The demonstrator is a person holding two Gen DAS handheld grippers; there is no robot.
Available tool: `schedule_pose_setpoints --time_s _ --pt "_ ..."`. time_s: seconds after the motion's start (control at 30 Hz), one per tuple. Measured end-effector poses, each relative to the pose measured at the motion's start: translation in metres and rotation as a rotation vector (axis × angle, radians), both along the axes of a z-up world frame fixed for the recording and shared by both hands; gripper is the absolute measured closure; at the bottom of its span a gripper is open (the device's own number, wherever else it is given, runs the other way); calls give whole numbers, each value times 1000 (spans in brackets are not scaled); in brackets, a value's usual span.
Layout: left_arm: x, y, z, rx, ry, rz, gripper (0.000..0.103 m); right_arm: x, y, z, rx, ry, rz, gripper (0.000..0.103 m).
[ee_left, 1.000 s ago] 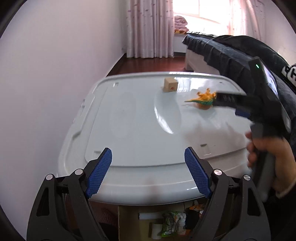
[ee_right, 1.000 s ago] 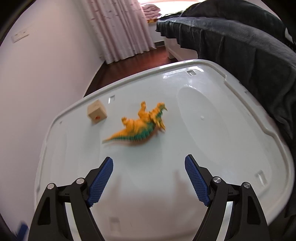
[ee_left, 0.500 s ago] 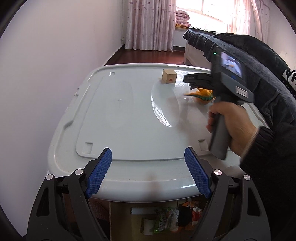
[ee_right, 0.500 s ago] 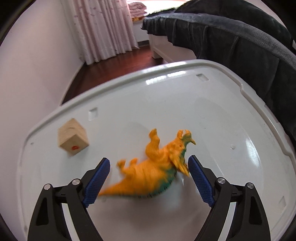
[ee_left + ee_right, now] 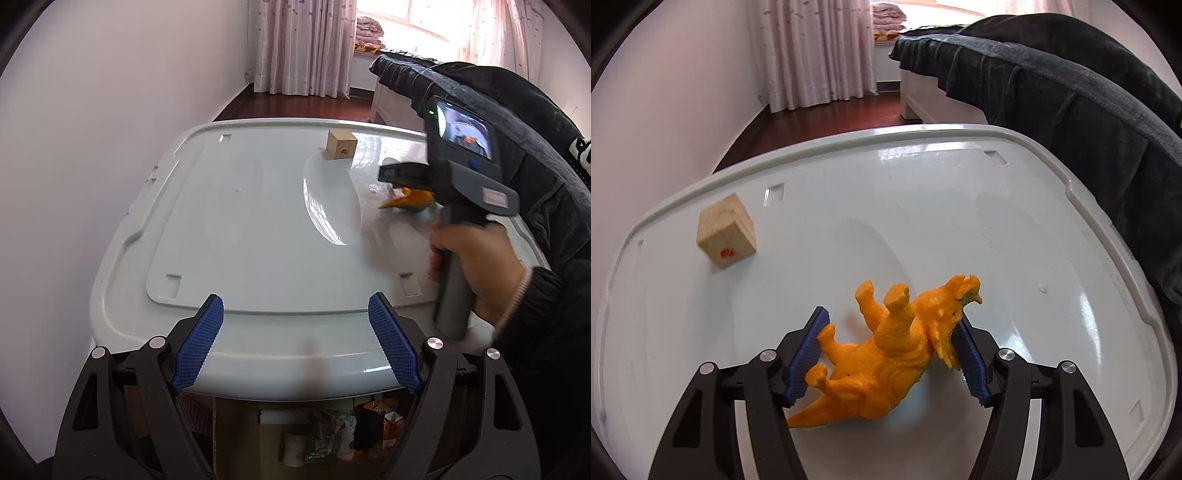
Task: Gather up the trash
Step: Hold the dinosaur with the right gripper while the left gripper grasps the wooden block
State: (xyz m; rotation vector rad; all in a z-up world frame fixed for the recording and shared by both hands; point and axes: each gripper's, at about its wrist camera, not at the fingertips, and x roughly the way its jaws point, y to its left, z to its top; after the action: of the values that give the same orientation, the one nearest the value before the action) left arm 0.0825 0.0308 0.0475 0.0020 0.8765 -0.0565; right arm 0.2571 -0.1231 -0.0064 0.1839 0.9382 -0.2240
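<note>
An orange toy dinosaur (image 5: 882,365) lies on its side on the white plastic lid (image 5: 997,229), legs pointing away. My right gripper (image 5: 891,315) is closing around it: the left blue pad touches a hind leg and the right pad presses the head frill. In the left wrist view the dinosaur (image 5: 413,199) peeks out under that gripper, which a hand (image 5: 476,266) holds. A wooden cube (image 5: 726,230) with a red mark sits at the lid's far left, also the cube (image 5: 341,144) in the left view. My left gripper (image 5: 295,298) hangs open and empty over the lid's (image 5: 240,221) near edge.
Below the lid's near edge an open cardboard box (image 5: 332,432) holds crumpled wrappers. A dark blanket (image 5: 1071,103) over a bed runs along the lid's right side. A white wall (image 5: 110,129) stands close on the left. Curtains and wooden floor lie beyond.
My right gripper moved forward and down over the dinosaur, and its jaws narrowed from wide open until the pads meet the toy. The left gripper stayed put and open.
</note>
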Motion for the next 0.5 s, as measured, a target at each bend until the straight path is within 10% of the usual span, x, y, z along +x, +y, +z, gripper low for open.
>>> schedule_pose_setpoints --time_s 0.5 --pt "38 -14 -2 -1 5 -6 24 -85 -53 1 -8 26 228 39"
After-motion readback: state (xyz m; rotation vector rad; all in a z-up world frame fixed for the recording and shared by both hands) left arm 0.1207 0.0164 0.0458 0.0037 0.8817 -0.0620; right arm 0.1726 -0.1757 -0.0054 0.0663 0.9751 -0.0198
